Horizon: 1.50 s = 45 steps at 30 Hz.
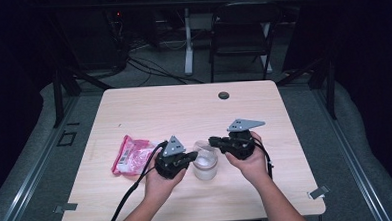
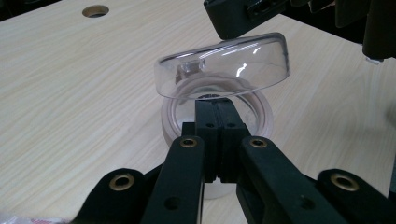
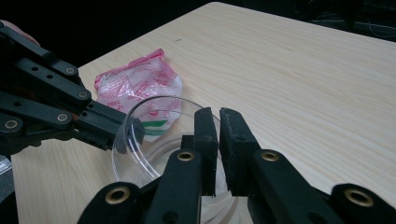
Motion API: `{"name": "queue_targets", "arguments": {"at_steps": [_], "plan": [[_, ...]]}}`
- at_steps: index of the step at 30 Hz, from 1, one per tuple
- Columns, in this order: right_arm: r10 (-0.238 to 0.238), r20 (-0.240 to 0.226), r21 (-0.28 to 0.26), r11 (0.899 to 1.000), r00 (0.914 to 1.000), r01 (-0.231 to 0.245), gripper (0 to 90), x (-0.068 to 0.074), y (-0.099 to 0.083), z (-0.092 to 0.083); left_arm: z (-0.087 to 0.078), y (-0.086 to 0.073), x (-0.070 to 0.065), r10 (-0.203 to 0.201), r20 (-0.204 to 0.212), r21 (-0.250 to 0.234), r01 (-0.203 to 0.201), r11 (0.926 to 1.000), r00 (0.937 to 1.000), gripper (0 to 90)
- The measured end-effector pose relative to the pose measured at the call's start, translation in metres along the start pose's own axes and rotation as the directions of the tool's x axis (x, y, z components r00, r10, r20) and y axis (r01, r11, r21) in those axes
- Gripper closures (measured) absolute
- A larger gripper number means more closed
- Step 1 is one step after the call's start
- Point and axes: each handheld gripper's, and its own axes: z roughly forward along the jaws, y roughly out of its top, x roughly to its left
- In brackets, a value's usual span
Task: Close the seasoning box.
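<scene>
Left claw point(image 2: 215, 140): jaws closed together, pinching the near rim of the cup point(image 2: 217, 119), which stands on the bench point(image 2: 70, 93) directly ahead of the pads. Cup is clear, some white content at the bottom in the high view.

Right claw point(image 3: 218, 154): jaws nearly shut, only a thin gap between the pads, gripping the edge of the clear lid point(image 3: 144, 140). Lid is tilted, raised off the cup mouth on the far side from the left claw, low on the side nearer it; cannot tell whether that low edge touches the rim.

Beyond the left claw, away from the right one, a pink packet point(image 3: 135, 86) lies flat on the bench, apart from the cup.

Step in hand, by my reading: lid removal, cup steadied by the left claw.

Next move calls for: keep the left pinch firm, lift the lid clear of the rim, set it on bare bench beside the cup. Risk: cup tipping if the low edge catches.
</scene>
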Motion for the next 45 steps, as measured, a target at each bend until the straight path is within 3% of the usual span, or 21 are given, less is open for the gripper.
{"name": "queue_targets", "arguments": {"at_steps": [9,24,34,45], "plan": [[-0.031,-0.009,0.019,0.999,0.9995,0.031,84.8,0.007,-0.004,0.005,-0.002,-0.014,0.002,-0.014,0.004,0.008,0.014,0.9999,0.9999,89.3],[-0.028,-0.007,0.023,0.999,0.9996,0.029,84.4,0.008,-0.005,0.006,0.0,-0.025,0.003,-0.02,-0.002,0.033,0.02,0.9992,0.9998,88.9],[-0.029,-0.004,0.024,0.999,0.9996,0.029,84.0,0.008,-0.005,0.006,-0.012,-0.027,0.009,-0.016,-0.026,0.032,0.017,0.9994,0.9995,86.6],[-0.024,-0.007,0.017,1.0,0.9997,0.024,81.1,0.007,-0.004,0.004,-0.034,-0.026,0.025,-0.045,-0.08,0.009,0.046,0.9989,0.9958,75.2]]}}
